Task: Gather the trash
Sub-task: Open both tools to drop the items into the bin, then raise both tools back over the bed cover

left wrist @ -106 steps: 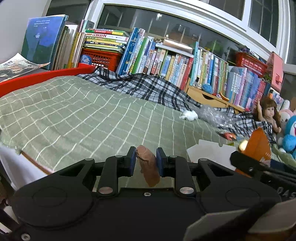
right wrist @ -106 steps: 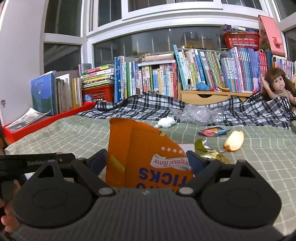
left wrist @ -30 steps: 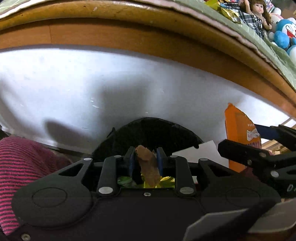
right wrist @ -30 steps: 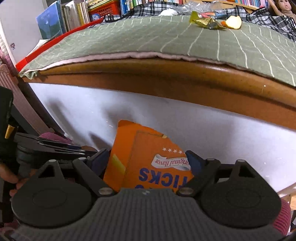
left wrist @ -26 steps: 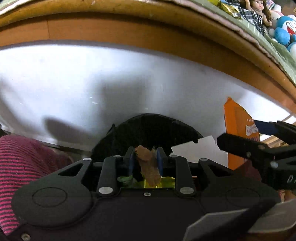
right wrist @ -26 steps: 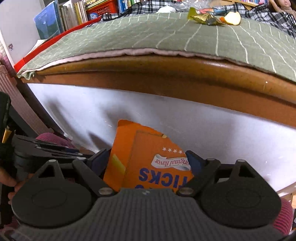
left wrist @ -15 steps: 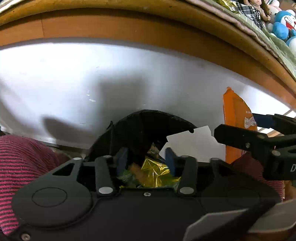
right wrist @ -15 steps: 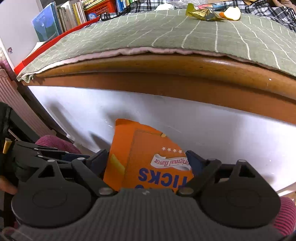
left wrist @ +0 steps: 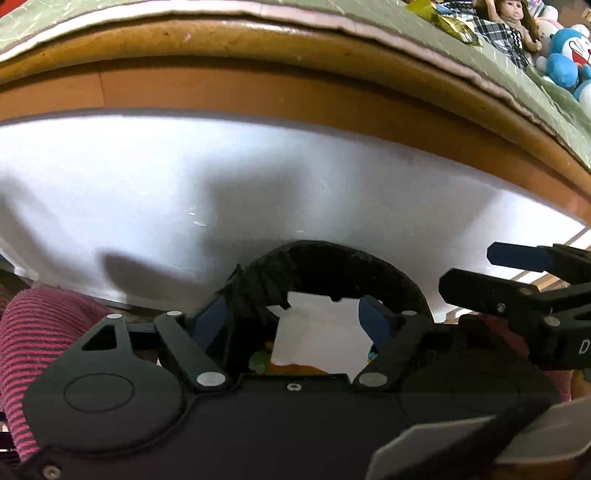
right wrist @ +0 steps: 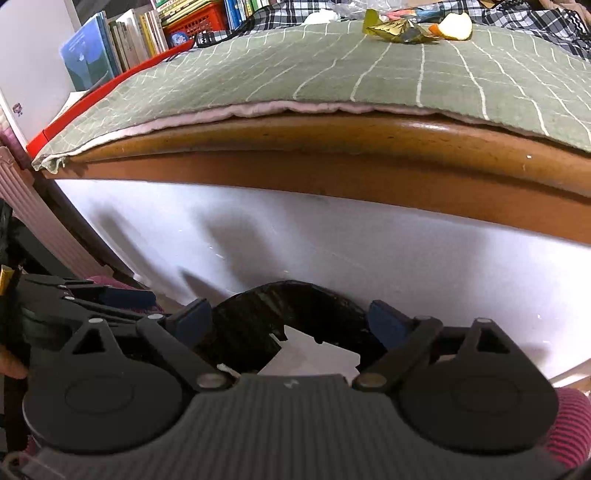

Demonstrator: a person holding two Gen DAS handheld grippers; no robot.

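Note:
A black-lined trash bin stands against the white bed base, below both grippers. White card and an orange scrap lie inside it. My left gripper hangs open over the bin with nothing between its blue pads. My right gripper is also open and empty above the same bin; it shows in the left wrist view as the right gripper. Up on the green checked bedspread lie a gold wrapper and a piece of peel.
The wooden bed rail overhangs the bin. Books line the back left. A doll and blue plush toys sit at the bed's far right. Striped pink fabric lies beside the bin.
Both grippers came down from the bed to the bin. The left one opened and the brown scrap fell in; the right one opened and the orange snack bag dropped in.

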